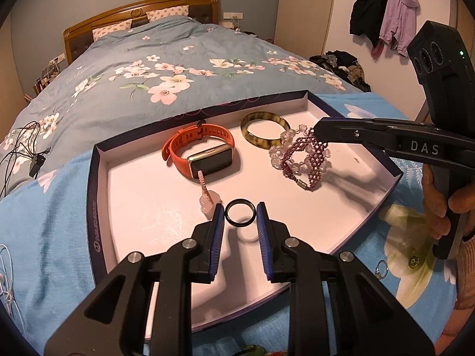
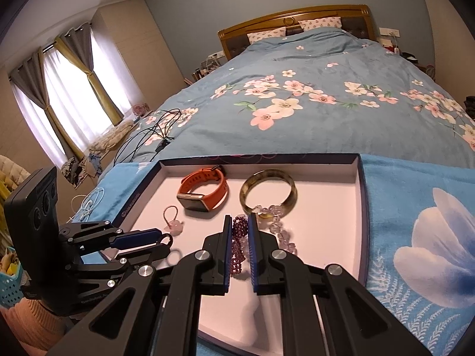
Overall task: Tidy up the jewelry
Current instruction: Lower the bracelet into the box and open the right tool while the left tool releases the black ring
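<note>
A shallow white-lined tray (image 1: 350, 216) (image 2: 360, 207) lies on a blue cloth at the foot of the bed. In it are an orange watch (image 1: 202, 151) (image 2: 204, 191), a mottled green bangle (image 1: 265, 129) (image 2: 268, 191) and a pink charm (image 1: 209, 200) (image 2: 175, 227). My left gripper (image 1: 240, 218) (image 2: 164, 241) is shut on a black ring (image 1: 240, 216), held just above the tray floor. My right gripper (image 2: 240, 234) (image 1: 319, 130) is shut on a purple and clear beaded bracelet (image 2: 240, 243) (image 1: 299, 157), which hangs down to the tray by the bangle.
A small ring (image 1: 381, 270) and a green bead (image 1: 413, 261) lie on the cloth right of the tray. Black cables (image 2: 154, 136) lie on the floral duvet, white cords (image 2: 89, 200) beside the tray. Clothes hang on the wall (image 1: 386, 20).
</note>
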A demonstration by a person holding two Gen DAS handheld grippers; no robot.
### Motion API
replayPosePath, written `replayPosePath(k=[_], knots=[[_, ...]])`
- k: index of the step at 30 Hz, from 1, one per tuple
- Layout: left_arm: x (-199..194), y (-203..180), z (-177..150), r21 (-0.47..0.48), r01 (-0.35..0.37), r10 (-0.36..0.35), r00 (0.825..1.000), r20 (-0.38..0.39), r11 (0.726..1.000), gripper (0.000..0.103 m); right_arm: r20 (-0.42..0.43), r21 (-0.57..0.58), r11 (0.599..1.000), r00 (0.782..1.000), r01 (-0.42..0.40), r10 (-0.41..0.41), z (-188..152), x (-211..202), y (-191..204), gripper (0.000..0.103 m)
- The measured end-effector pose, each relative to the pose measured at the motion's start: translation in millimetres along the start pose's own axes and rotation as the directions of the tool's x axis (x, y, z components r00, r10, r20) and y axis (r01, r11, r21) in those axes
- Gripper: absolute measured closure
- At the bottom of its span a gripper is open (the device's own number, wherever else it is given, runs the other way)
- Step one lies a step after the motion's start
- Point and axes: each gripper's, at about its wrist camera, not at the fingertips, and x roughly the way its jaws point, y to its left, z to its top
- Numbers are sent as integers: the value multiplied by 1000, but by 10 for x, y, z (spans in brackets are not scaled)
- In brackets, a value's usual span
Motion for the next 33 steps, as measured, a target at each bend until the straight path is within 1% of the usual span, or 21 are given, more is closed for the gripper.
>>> replayPosePath(k=[11,22,27,30,33], knots=[[137,53,15,-19,-2,1,999,-32,1000,81,-4,17,999,999,45,-45,3,44,-74,94],[181,86,25,-34,-15,14,999,-30,999,80,-8,28,997,998,66,-65,0,51,-115,91],[115,73,38,-29,-29,29,1000,-10,999,74,-6,32,997,997,72,-72,1,44,-130,90],[24,61,43,-25,-40,41,999,18,999,69,-6,32,996,997,81,-81,-1,38,-131,90],[-91,76,49,-30,-46,47,998,40,998,66,-1,34,996,996,88,-88,-3,15,-136,90]])
